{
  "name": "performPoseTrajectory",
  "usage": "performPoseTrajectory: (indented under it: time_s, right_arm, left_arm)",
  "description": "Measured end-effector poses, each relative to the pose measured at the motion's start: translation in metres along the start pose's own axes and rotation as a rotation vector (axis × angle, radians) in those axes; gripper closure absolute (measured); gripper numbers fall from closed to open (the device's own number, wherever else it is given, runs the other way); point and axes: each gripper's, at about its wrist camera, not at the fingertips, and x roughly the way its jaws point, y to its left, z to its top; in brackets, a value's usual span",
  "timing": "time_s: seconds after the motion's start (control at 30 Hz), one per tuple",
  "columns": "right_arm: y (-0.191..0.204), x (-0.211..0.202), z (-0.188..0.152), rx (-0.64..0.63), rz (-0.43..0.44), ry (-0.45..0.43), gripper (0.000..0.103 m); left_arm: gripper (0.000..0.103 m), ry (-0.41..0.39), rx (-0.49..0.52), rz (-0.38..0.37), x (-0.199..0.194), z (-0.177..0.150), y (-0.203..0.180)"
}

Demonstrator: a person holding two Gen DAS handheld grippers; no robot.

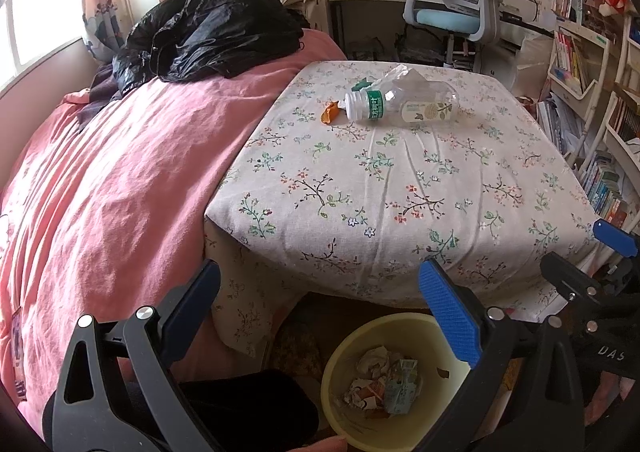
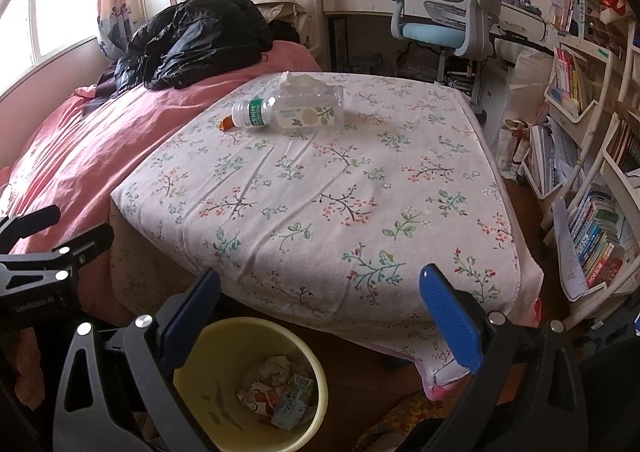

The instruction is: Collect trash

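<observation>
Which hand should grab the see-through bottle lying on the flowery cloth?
Probably right. The clear plastic bottle sits at the far side, nearer the pink blanket, far from both open hand-held grippers. The right hand-held gripper faces it more directly; the left hand-held gripper is nearly equal.

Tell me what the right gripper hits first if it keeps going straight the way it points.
Probably the flowered cloth on the table top, well short of the plastic bottle; depth is hard to judge. The right gripper is open and empty.

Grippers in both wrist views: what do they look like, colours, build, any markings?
Both are black plastic clamp-style frames with triangular cut-outs and silver rivets. Each left gripper and right gripper finger ends in a blue textured pad. White lettering marks each body, too small to read reliably. No cables or sleeves show.
</observation>
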Motion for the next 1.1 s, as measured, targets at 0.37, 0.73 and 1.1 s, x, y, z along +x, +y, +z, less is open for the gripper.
performPoseTrajectory:
  time_s: [0.37, 0.73, 1.1]
  right_arm:
    - [0.001, 0.0, 0.0, -0.002, 0.003, 0.001, 0.007]
    - [0.004, 0.001, 0.0, -0.009, 0.004, 0.001, 0.007]
    - [0.004, 0.0, 0.008, -0.001, 0.036, -0.001, 0.007]
  left_arm:
    - [0.007, 0.002, 0.014, 0.006, 0.001, 0.0, -0.003]
    - [0.007, 0.026, -0.013, -0.013, 0.004, 0.0, 0.0]
    - [0.007, 0.018, -0.057, -0.041, 0.001, 0.007, 0.008]
